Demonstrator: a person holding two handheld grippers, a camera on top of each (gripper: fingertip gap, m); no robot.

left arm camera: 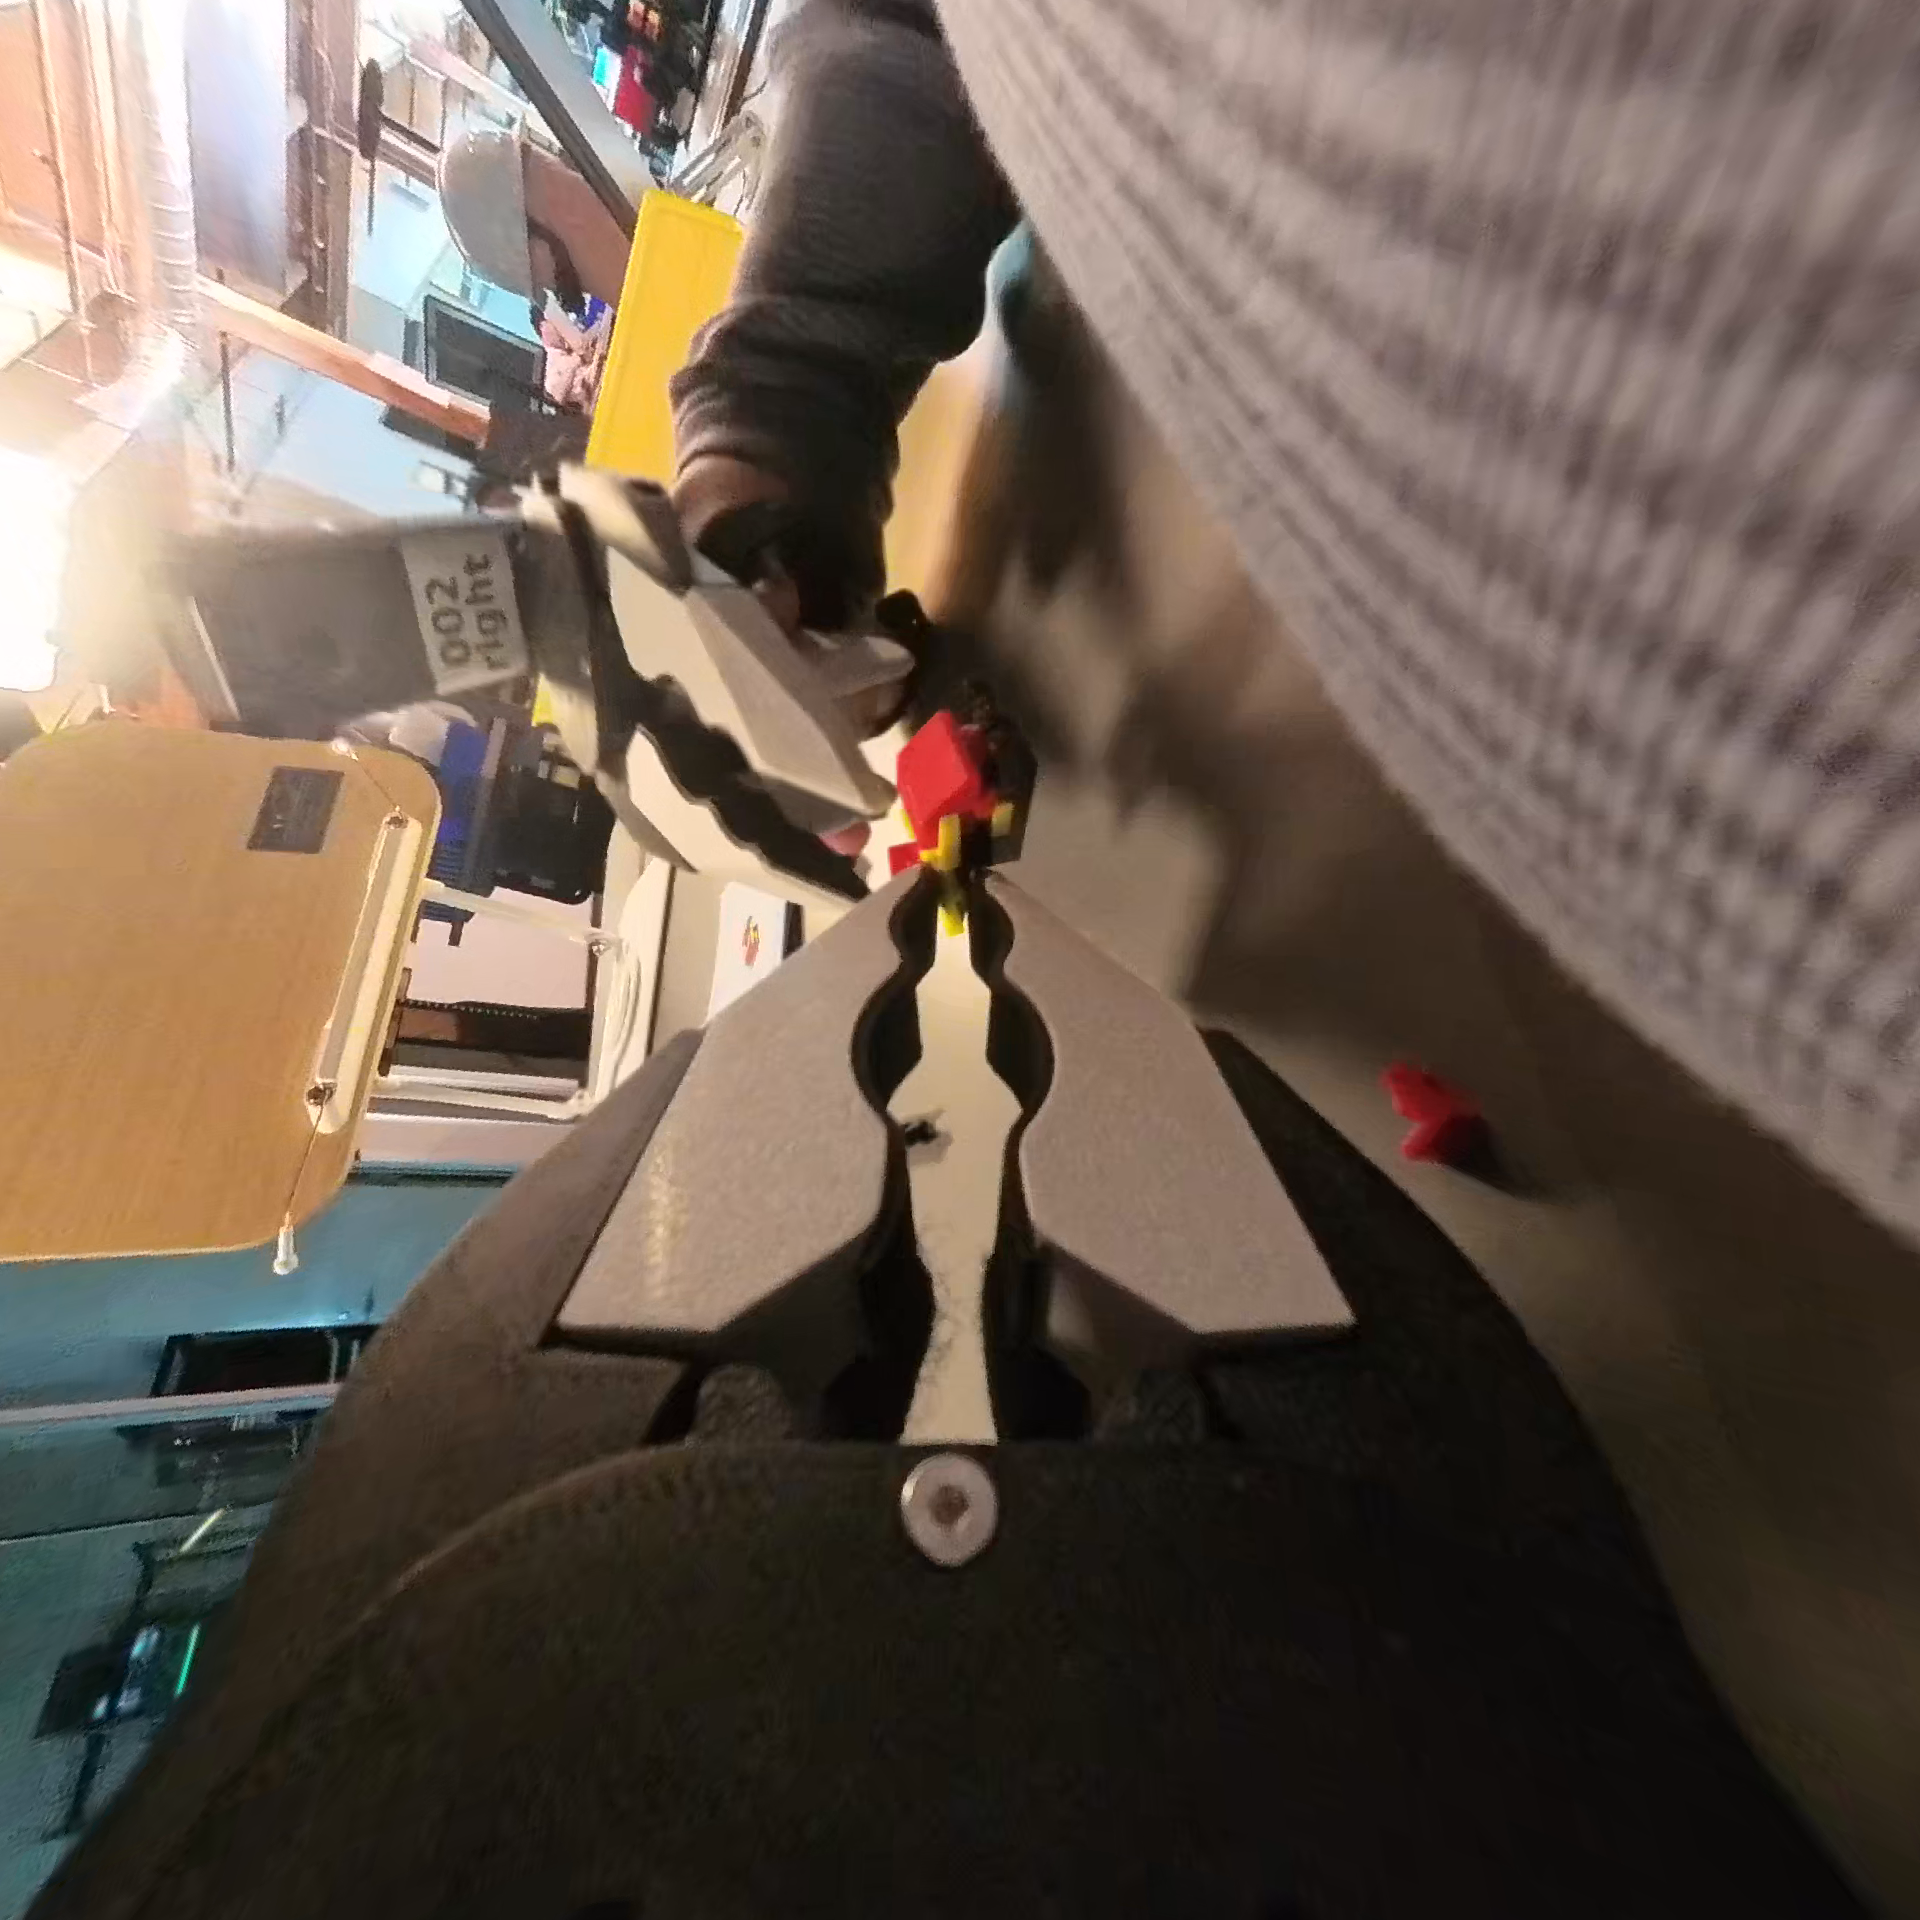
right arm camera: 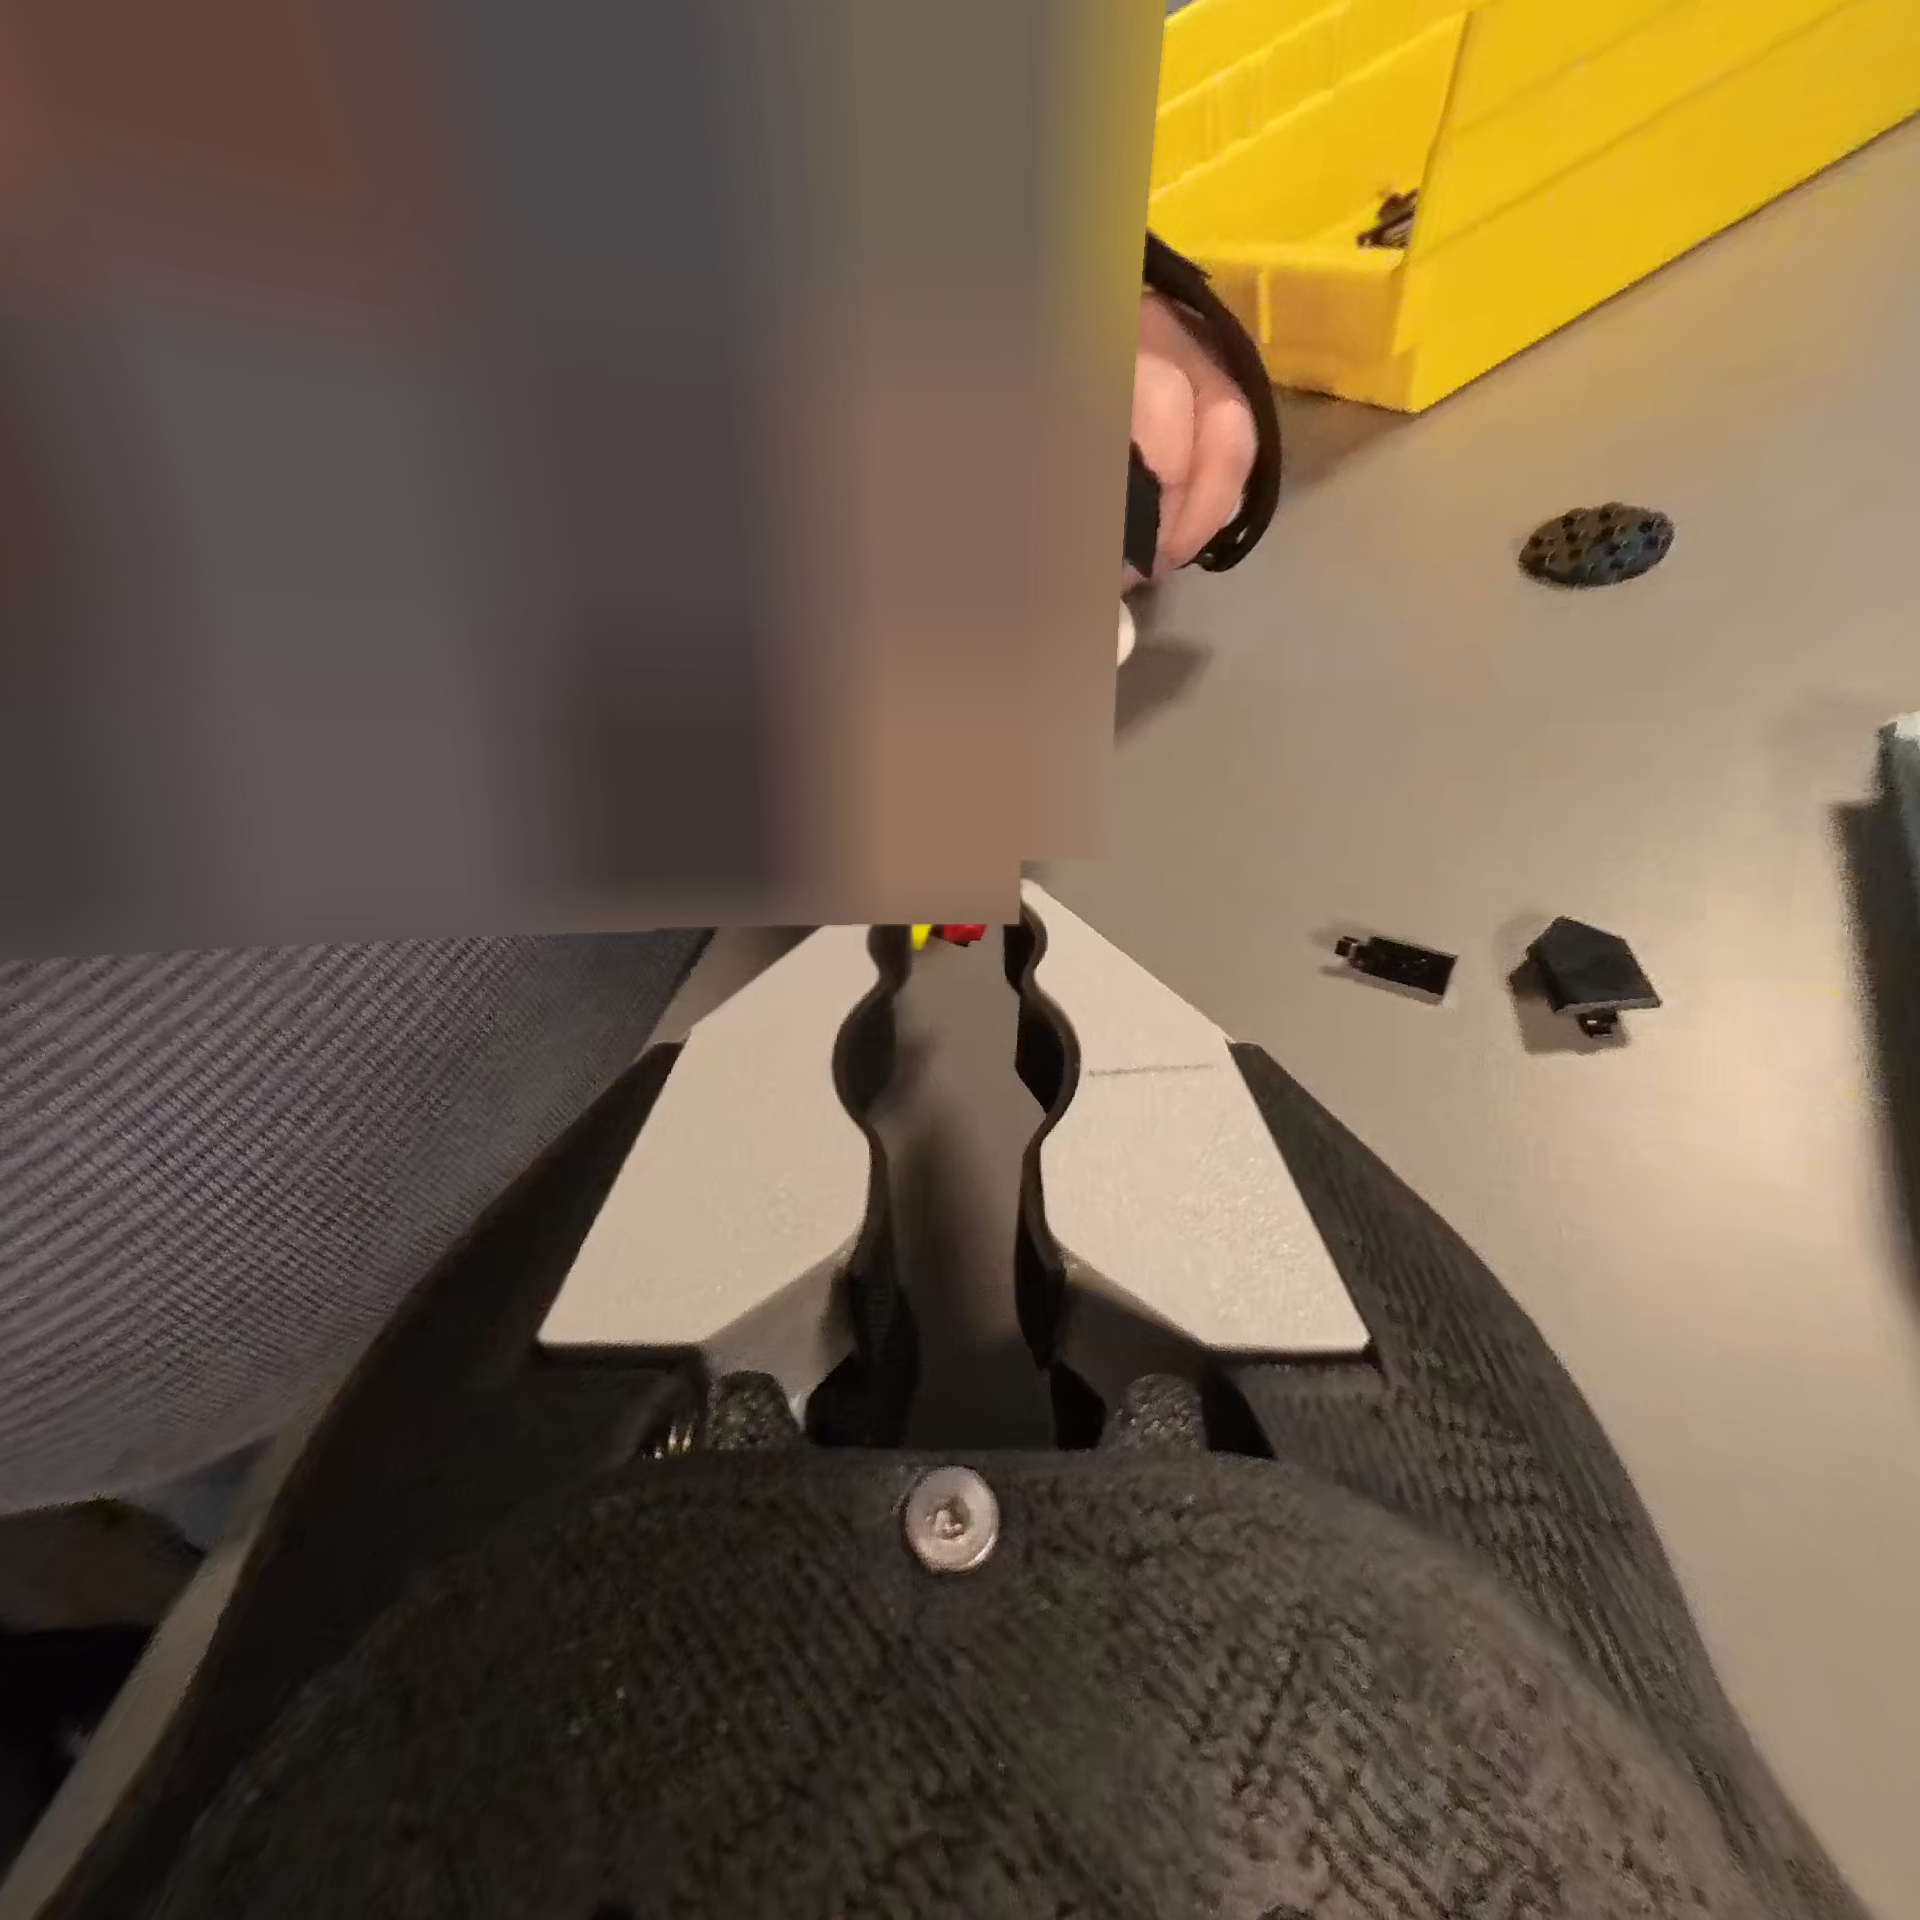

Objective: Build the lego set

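Mid-assembly: left gripper [left arm camera: 951,894] pinched narrow on the yellow tab of the red-yellow-black lego assembly [left arm camera: 961,795], right gripper [left arm camera: 873,805] closing beside it, grip undeterminable; next, presumably, seating further pieces such as the loose red piece [left arm camera: 1434,1122] on the table [left arm camera: 1299,935].

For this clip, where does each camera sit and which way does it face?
Left wrist view: sits on the left tongs, rolled sideways, looking along them at the red, yellow and black lego assembly pinched at their tips; the right tongs and a sleeved hand show beyond.
Right wrist view: sits on the right tongs, looking across the grey table toward a yellow bin; their tips are hidden by a blurred patch.
Shared: the lego assembly, the table and the bin.
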